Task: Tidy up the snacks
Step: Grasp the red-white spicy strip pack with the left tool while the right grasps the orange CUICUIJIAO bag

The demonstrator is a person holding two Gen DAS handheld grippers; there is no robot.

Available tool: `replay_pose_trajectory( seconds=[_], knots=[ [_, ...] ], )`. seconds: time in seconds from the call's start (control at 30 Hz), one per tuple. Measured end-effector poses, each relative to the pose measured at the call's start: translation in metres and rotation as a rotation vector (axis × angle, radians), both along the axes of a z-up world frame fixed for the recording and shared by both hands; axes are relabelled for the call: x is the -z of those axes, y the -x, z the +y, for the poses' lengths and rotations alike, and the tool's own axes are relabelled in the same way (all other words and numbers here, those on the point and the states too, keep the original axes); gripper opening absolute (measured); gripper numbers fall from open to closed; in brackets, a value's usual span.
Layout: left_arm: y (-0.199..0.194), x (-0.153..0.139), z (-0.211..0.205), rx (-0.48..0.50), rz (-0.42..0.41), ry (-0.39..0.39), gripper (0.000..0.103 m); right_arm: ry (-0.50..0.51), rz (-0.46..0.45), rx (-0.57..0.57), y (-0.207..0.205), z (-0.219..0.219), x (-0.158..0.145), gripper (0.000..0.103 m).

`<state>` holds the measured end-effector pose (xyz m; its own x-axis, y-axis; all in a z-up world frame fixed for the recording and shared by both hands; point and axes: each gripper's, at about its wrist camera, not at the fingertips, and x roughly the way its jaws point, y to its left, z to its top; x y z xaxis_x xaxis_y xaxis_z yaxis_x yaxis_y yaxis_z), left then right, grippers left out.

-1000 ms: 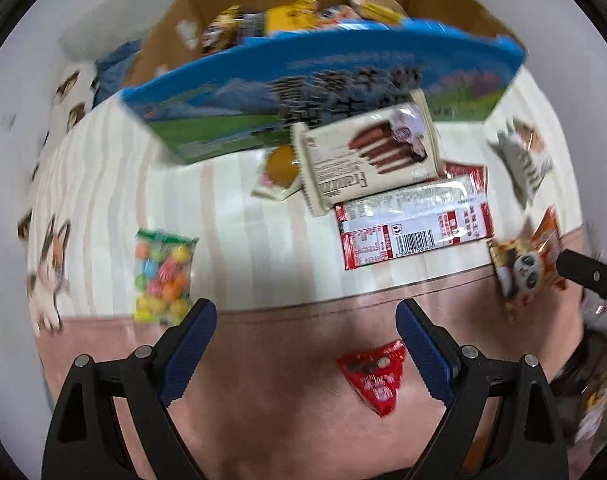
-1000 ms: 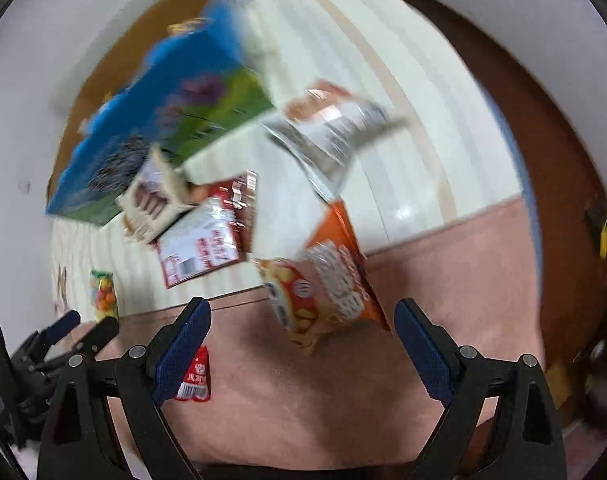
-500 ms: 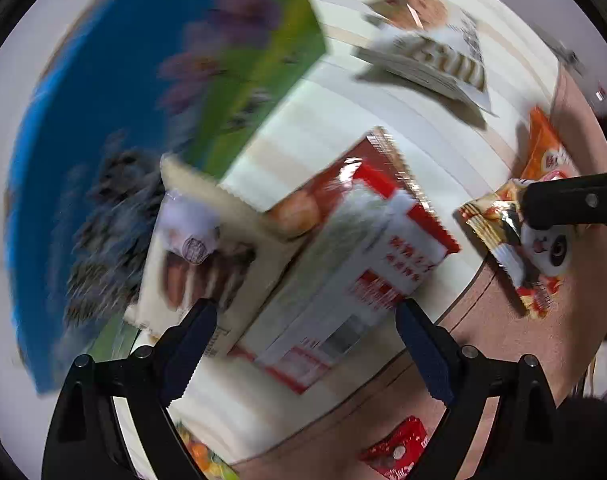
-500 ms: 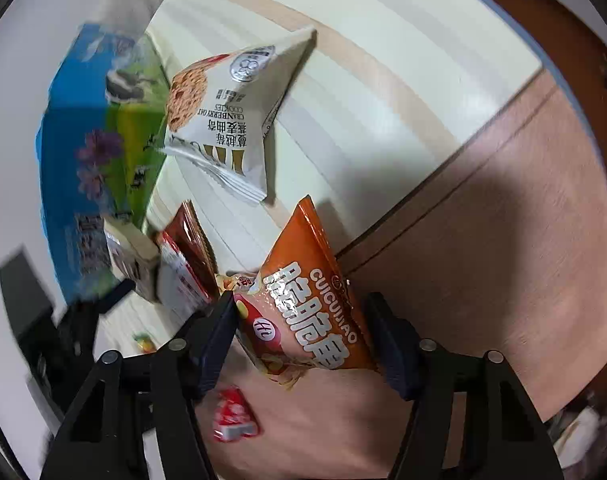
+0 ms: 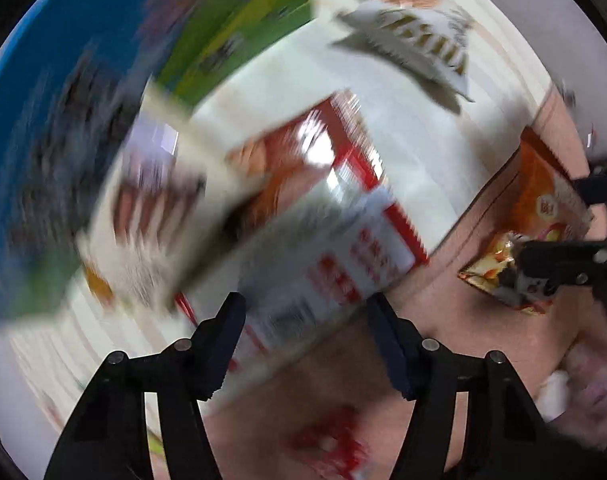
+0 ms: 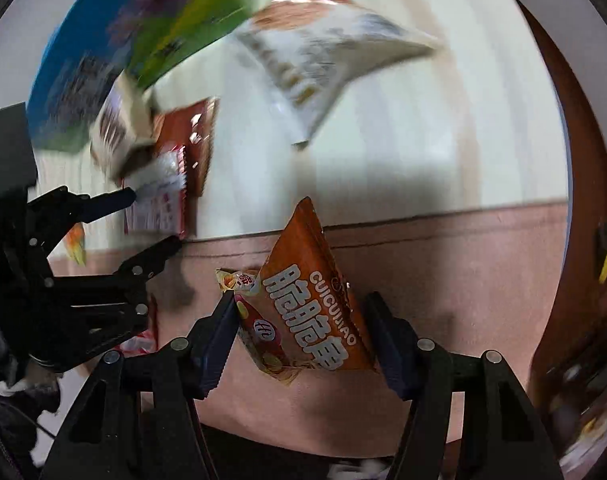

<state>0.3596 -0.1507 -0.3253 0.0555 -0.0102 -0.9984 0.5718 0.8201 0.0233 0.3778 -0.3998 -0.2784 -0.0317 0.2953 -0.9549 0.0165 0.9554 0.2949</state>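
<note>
My right gripper is shut on an orange snack bag, lifted off the cloth; that bag also shows in the left wrist view. My left gripper has its jaws partly closed around the near end of a red-and-white cracker pack; contact is blurred. The left gripper also shows in the right wrist view at that pack. A cream wafer pack leans on the cracker pack, beside the blue and green box.
A white cookie bag lies on the striped cloth farther back; it also shows in the right wrist view. A small red packet lies on the pink band close below my left gripper. An orange candy sits left.
My left gripper has moved in over the cracker pack and its jaws have narrowed. My right gripper has closed on the orange bag and lifted it.
</note>
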Motion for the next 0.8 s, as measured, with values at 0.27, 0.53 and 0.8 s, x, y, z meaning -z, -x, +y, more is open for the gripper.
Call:
replay_pose_trajectory(
  seconds=[0.27,0.53,0.8],
  knots=[
    [0.012,-0.007,0.056,-0.251,0.058,0.093,0.061,0.031,-0.051,-0.044,-0.015,0.033,-0.011,0.076],
    [0.006,-0.041,-0.009,0.200,-0.195,-0.086,0.066,-0.116,-0.084,0.184,0.013,-0.004,-0.025,0.076],
    [0.017,0.015,-0.076,0.602,-0.163,-0.299,0.068,-0.144,-0.069,0.293,0.050,-0.033,-0.024,0.076]
  ],
)
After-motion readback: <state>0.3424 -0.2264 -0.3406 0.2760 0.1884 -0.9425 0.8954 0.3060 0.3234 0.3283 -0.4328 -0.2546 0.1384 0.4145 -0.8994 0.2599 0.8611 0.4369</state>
